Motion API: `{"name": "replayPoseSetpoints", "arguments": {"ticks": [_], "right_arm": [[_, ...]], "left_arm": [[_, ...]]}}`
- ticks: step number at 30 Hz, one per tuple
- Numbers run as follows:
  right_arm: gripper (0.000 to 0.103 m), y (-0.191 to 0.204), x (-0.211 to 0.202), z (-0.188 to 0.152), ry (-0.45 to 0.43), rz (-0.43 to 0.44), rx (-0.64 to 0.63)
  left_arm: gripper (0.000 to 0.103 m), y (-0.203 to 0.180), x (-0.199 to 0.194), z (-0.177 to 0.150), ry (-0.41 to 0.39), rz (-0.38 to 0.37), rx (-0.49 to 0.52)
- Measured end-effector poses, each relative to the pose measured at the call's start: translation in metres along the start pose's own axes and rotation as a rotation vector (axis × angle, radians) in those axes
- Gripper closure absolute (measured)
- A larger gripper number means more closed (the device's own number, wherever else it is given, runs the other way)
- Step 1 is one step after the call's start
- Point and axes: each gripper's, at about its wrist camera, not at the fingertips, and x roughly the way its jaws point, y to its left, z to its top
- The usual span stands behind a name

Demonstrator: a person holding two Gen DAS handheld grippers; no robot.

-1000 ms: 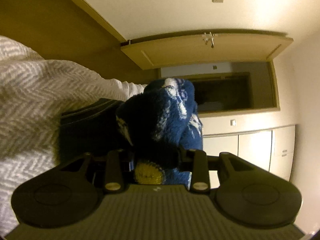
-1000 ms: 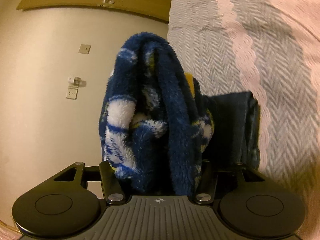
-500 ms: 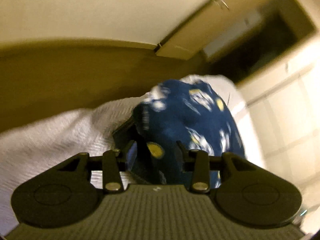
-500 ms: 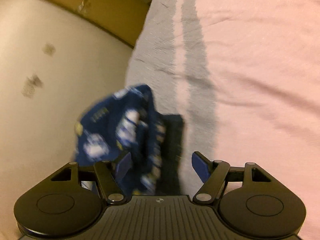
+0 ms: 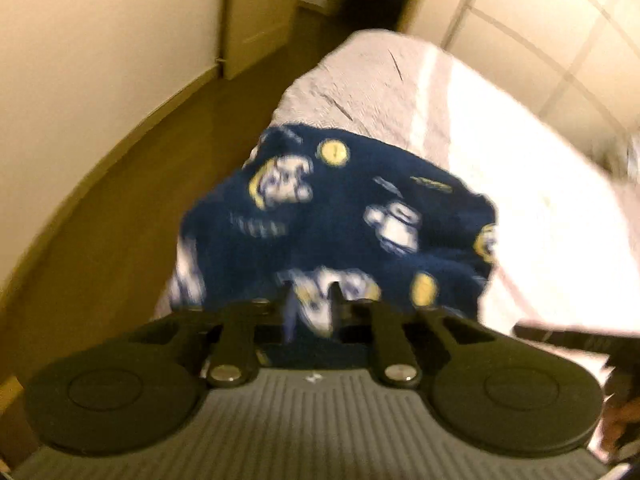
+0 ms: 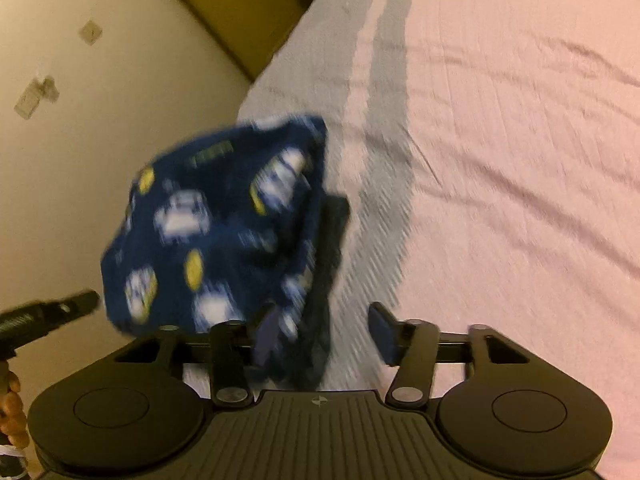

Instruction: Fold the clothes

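Folded blue fleece (image 5: 340,216) on bed (image 5: 540,208)

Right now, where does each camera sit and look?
Left wrist: on the left gripper, looking down at the blue fleece on the bed; shows its fingers, just closing, empty, and the right hand.
Right wrist: on the right gripper, looking down alongside the fleece; shows its fingers, also closing, empty, and the left hand.
Both share fleece and bed.

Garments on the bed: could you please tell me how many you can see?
2. A dark blue fleece garment with white and yellow prints lies at the bed's edge; a plain dark folded garment sits beneath it, mostly covered. More could be hidden underneath.
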Motion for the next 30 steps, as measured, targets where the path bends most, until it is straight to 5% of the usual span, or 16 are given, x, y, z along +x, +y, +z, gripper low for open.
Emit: {"name": "replayPoseSetpoints", "arguments": {"ticks": [7,13,20,30], "right_arm": [[0.062,0.062,0.030,0.047,-0.134,-0.064,-0.065],[0.062,0.083,0.078,0.087,-0.172,-0.151,-0.121],[0.062,0.069,0.174,0.094,-0.041,-0.248,-0.162],[0.062,0.060,0.199,0.090,-0.018,-0.237,-0.152]], "left_arm": [[0.094,0.006,0.028,0.071,-0.046,-0.078,0.172],[0.092,-0.005,0.078,0.101,-0.020,-0.119,0.218],[0.091,-0.011,0.167,0.100,0.079,-0.034,0.250],[0.088,0.004,0.199,0.095,0.084,-0.053,0.231]]}}
